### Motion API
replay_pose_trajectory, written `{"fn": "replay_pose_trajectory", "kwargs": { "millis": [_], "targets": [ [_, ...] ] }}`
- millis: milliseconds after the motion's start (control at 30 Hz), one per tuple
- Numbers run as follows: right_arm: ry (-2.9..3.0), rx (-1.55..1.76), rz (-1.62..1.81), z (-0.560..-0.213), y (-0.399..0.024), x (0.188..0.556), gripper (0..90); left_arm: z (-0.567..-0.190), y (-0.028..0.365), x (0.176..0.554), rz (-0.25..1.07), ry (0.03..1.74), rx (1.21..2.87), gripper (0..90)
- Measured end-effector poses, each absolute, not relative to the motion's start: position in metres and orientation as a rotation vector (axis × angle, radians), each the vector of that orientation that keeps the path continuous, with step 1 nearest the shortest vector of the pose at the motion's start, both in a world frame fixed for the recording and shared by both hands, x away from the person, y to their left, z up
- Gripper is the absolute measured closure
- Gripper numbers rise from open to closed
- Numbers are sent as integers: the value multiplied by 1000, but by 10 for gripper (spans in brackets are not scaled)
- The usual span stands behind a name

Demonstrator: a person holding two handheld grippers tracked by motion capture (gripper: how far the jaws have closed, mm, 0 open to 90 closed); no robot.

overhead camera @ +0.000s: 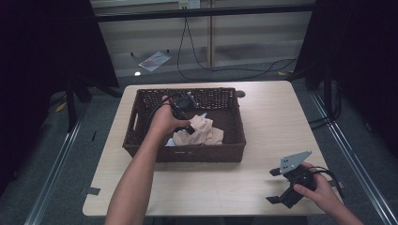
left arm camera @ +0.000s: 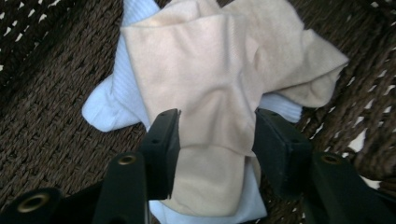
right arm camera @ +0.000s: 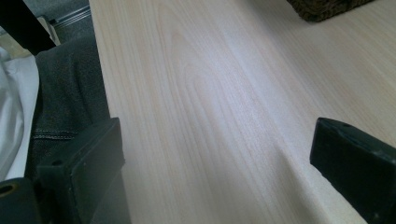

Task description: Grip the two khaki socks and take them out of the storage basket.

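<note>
Left gripper (left arm camera: 215, 135) jaws pinch beige sock (left arm camera: 219, 88) over white sock (left arm camera: 116, 98) in basket (overhead camera: 141, 140); right gripper (overhead camera: 284, 190) gapes empty above table (right arm camera: 224, 102).

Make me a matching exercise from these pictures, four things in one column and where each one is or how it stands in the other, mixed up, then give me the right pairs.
Things:
1. beige sock
2. white sock
3. left gripper
4. right gripper

Places or states:
A. over the bare near right part of the table, jaws wide apart
B. lying partly under another sock in the basket
C. down in the basket, a jaw on each side of a sock
D. on top of the pile, between two black jaws

Pairs: 1-D, 2-B, 3-C, 4-A
</note>
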State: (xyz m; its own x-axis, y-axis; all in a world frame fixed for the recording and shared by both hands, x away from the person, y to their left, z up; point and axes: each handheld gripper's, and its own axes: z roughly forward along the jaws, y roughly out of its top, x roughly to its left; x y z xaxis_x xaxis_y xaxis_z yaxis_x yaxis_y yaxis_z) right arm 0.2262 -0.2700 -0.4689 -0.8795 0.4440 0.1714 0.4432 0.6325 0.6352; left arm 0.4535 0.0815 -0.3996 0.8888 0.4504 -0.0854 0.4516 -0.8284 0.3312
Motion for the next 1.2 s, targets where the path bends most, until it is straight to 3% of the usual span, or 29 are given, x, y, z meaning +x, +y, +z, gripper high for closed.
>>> {"fn": "replay_pose_trajectory", "kwargs": {
  "millis": [667,833,1200],
  "targets": [
    [2850,768,1100,-470,-269,227,28,-416,85,463,-34,716,2720,766],
    [2843,763,1108,-469,-270,227,28,-417,84,463,-43,734,2709,876],
    [2850,771,1103,-470,-269,227,28,-385,89,460,-81,795,2661,889]
  ]
}}
